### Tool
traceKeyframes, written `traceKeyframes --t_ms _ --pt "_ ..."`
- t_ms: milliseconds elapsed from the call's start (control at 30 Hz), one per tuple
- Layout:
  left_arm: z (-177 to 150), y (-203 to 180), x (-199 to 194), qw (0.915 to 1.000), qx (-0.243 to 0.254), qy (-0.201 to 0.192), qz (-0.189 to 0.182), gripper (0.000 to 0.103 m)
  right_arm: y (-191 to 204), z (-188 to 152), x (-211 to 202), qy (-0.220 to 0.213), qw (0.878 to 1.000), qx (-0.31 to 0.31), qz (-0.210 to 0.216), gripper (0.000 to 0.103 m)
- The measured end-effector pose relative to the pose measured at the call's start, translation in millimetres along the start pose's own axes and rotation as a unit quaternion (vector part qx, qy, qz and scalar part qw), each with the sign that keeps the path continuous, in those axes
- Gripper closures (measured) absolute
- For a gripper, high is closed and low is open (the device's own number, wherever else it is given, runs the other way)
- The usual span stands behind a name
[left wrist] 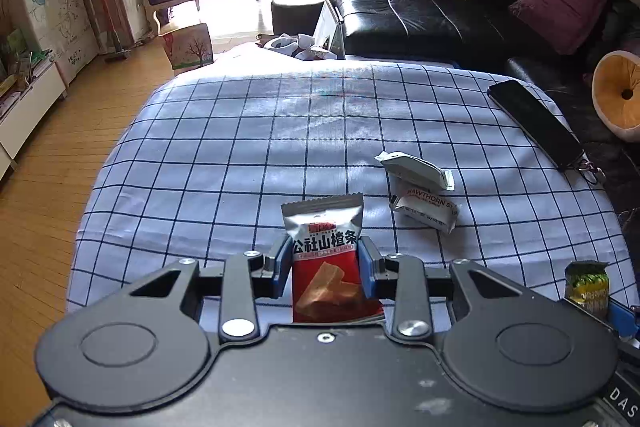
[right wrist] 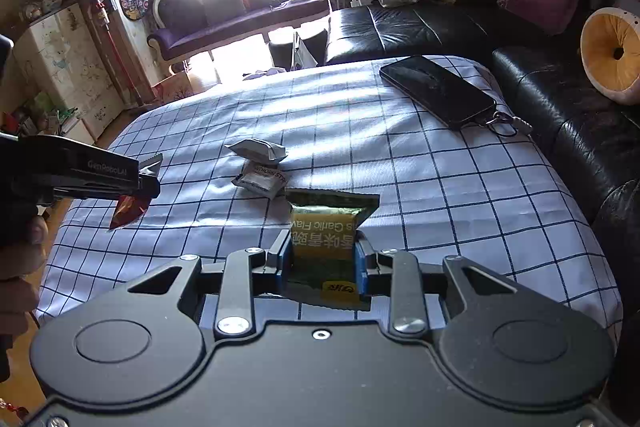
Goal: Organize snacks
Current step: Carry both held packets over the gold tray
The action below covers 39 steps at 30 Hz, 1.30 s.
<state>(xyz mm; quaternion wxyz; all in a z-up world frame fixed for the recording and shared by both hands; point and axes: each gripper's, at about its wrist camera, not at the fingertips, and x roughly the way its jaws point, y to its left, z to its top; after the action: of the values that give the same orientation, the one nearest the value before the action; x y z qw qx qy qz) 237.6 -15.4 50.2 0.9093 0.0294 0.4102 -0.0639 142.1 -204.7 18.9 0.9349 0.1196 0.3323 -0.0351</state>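
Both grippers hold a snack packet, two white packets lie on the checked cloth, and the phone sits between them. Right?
Not quite. The phone lies apart from the two white packets, near the cloth's far right edge, as the right wrist view shows. The rest stands.

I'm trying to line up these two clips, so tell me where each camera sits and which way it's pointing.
Left wrist: sits on the left hand-held gripper, looking forward over the checked cloth toward the window; its fingers clamp a red packet.
Right wrist: sits on the right hand-held gripper, facing the same way; its fingers clamp a green packet, and the left gripper shows at the left edge.
Shared: two white packets, the phone, the black sofa.
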Motion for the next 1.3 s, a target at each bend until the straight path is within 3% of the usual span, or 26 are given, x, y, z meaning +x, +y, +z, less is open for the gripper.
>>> traceKeyframes --t_ms 533,1133,1233,1300 --pt "-60 10 -87 0.9995 0.028 -0.012 -0.011 0.068 18 -12 -44 -0.004 1.000 -0.017 0.018 0.063" --pt "-129 19 -126 0.9997 0.016 0.011 -0.015 0.068 22 -42 -89 0.000 0.999 -0.028 0.028 0.063" --pt "-143 21 -126 0.9995 0.011 0.026 -0.015 0.080 19 -48 -95 0.004 0.999 -0.026 0.029 0.063" --pt "-150 22 -126 0.9993 0.009 0.034 -0.014 0.080 18 -53 -98 0.008 0.999 -0.023 0.030 0.063"
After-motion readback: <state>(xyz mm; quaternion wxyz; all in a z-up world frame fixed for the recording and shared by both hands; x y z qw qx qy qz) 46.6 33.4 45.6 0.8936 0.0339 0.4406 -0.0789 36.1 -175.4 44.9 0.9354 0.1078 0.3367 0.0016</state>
